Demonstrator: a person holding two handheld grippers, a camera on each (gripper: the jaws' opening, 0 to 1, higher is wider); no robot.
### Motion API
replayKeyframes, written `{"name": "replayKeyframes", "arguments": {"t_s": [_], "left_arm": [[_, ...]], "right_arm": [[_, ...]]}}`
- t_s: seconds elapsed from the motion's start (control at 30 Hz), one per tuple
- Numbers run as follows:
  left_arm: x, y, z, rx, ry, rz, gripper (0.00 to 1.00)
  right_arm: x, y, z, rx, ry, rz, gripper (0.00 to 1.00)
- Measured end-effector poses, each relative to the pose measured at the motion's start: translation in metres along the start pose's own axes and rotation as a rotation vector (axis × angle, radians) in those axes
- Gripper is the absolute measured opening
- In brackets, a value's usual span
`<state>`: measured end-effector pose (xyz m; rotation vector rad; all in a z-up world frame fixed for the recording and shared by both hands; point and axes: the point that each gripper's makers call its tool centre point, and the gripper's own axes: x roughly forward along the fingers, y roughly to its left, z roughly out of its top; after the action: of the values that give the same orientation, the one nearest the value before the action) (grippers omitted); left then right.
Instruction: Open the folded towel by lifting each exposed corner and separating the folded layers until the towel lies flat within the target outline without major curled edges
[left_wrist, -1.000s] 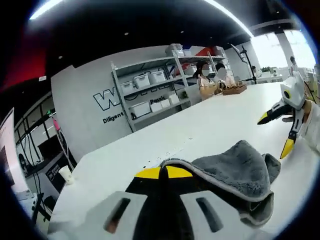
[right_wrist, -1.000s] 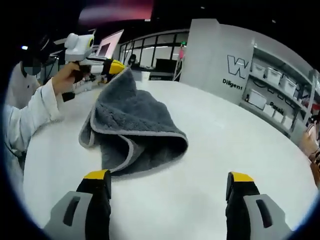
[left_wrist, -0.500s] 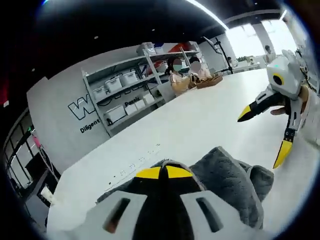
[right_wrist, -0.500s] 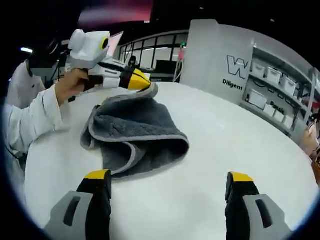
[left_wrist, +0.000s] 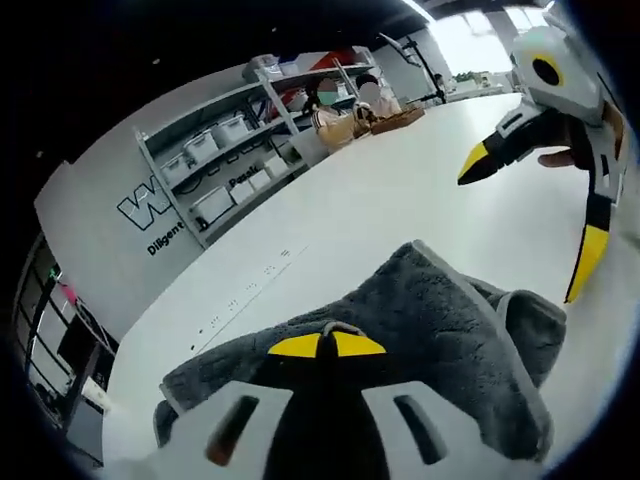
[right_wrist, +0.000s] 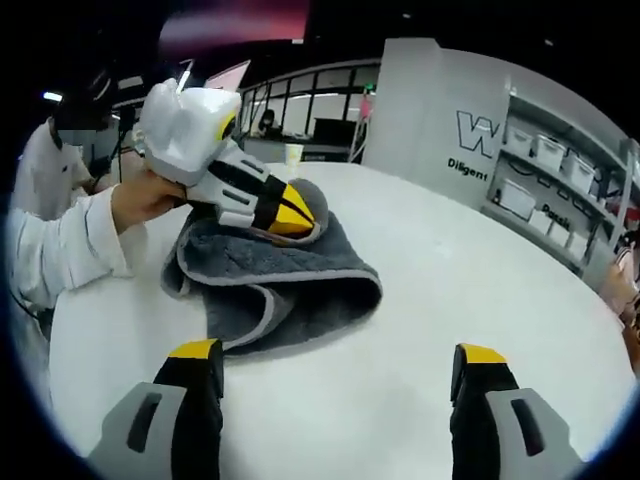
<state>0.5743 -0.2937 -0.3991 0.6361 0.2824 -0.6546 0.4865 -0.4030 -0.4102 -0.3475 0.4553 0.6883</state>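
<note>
A grey towel (right_wrist: 300, 285) with a lighter hem lies bunched in folded layers on the white table (right_wrist: 440, 300). My left gripper (right_wrist: 288, 214) is shut on a hemmed edge of the towel and holds it low over the pile; a person's hand (right_wrist: 150, 195) grips its handle. In the left gripper view the yellow tips of the left gripper (left_wrist: 327, 344) meet on the towel (left_wrist: 450, 320), which spreads out ahead of them. My right gripper (right_wrist: 337, 352) stands open just short of the towel, nothing between its jaws. It enters the left gripper view as the right gripper (left_wrist: 532, 212), jaws spread.
The table is round and its edge (right_wrist: 70, 300) curves close on the left. Grey shelves (left_wrist: 230, 150) with white bins stand by a lettered wall. People sit at the table's far side (left_wrist: 345, 100) beside a basket (left_wrist: 398, 118). A paper cup (right_wrist: 293, 154) stands behind the towel.
The left gripper has carried the held towel edge down from high in the air and across toward the right gripper, so it now sits low over the pile. The right gripper has stayed open and still.
</note>
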Motion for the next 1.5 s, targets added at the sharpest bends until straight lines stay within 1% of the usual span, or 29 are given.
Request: {"name": "replayKeyframes", "arguments": {"t_s": [0.07,0.13,0.17,0.2,0.27,0.37,0.47,0.5,0.57,0.6,0.63,0.67,0.7,0.77,0.83,0.9,0.93,1.03,1.1,1.17,1.23,1.27,1.33,1.4,1.5], "left_arm": [[-0.001,-0.001,0.000,-0.001,-0.002,-0.006,0.04],[-0.005,0.000,0.004,-0.017,-0.012,-0.011,0.09],[-0.007,0.000,0.006,-0.036,-0.022,-0.014,0.14],[-0.007,0.000,0.007,-0.042,-0.025,-0.015,0.20],[-0.012,0.001,0.010,-0.050,-0.032,-0.026,0.27],[-0.018,0.000,0.013,-0.118,-0.051,-0.065,0.33],[-0.026,0.008,0.012,-0.154,-0.054,-0.060,0.46],[-0.029,0.010,0.011,-0.164,-0.052,-0.057,0.53],[-0.035,0.017,0.010,-0.229,-0.049,-0.043,0.66],[-0.038,0.017,0.010,-0.267,-0.052,-0.054,0.74],[-0.042,0.017,0.011,-0.298,-0.061,-0.067,0.79],[-0.046,0.020,0.014,-0.339,-0.085,-0.080,0.84],[-0.049,0.023,0.015,-0.362,-0.094,-0.080,0.87],[-0.058,0.033,0.014,-0.382,-0.112,-0.068,0.92],[-0.063,0.038,0.012,-0.386,-0.118,-0.066,0.96],[-0.068,0.041,0.009,-0.430,-0.134,-0.090,0.99],[-0.071,0.044,0.007,-0.435,-0.139,-0.094,0.99],[-0.081,0.058,-0.004,-0.457,-0.141,-0.062,0.99],[-0.089,0.070,-0.015,-0.473,-0.135,-0.033,0.99],[-0.096,0.078,-0.024,-0.484,-0.136,-0.019,0.99],[-0.101,0.081,-0.032,-0.487,-0.131,-0.011,0.99],[-0.103,0.083,-0.040,-0.492,-0.123,-0.005,0.99],[-0.106,0.085,-0.050,-0.502,-0.114,0.002,0.99],[-0.108,0.085,-0.060,-0.513,-0.111,0.006,0.99],[-0.109,0.078,-0.078,-0.537,-0.081,-0.002,0.99]], "right_arm": [[0.000,0.000,0.000,0.001,0.002,-0.002,0.94],[0.000,0.000,0.000,0.000,0.002,-0.001,0.94],[0.000,0.000,-0.001,0.001,0.004,-0.001,0.94],[0.000,0.000,-0.001,0.001,0.005,-0.002,0.94],[0.000,0.000,-0.001,0.001,0.006,-0.003,0.94],[0.000,-0.001,-0.001,0.005,0.003,-0.002,0.94],[-0.001,-0.001,-0.001,0.007,0.003,-0.007,0.94],[-0.001,-0.001,-0.001,0.007,0.003,-0.007,0.94],[-0.001,-0.001,-0.001,0.008,0.004,-0.007,0.94],[-0.001,-0.001,-0.001,0.008,0.004,-0.006,0.94],[-0.001,-0.001,-0.001,0.008,0.004,-0.005,0.94],[-0.001,-0.001,-0.002,0.008,0.006,-0.004,0.94],[-0.001,-0.001,-0.002,0.008,0.007,-0.005,0.94],[-0.001,-0.001,-0.002,0.007,0.008,-0.006,0.94],[-0.002,-0.001,-0.002,0.008,0.006,-0.006,0.94],[-0.002,-0.001,-0.002,0.009,0.006,-0.007,0.94],[-0.002,-0.001,-0.003,0.009,0.008,-0.008,0.94],[-0.002,-0.002,-0.003,0.009,0.010,-0.010,0.94],[-0.002,-0.002,-0.003,0.006,0.010,-0.011,0.94],[-0.002,-0.001,-0.003,0.005,0.010,-0.009,0.94],[-0.002,-0.001,-0.002,0.009,0.006,-0.006,0.94],[-0.002,0.000,-0.001,0.010,0.002,-0.003,0.94],[-0.002,0.001,0.000,0.010,-0.002,0.000,0.94],[-0.002,0.002,0.001,0.008,-0.004,0.004,0.94],[-0.002,0.002,-0.002,-0.013,0.019,-0.011,0.94]]}}
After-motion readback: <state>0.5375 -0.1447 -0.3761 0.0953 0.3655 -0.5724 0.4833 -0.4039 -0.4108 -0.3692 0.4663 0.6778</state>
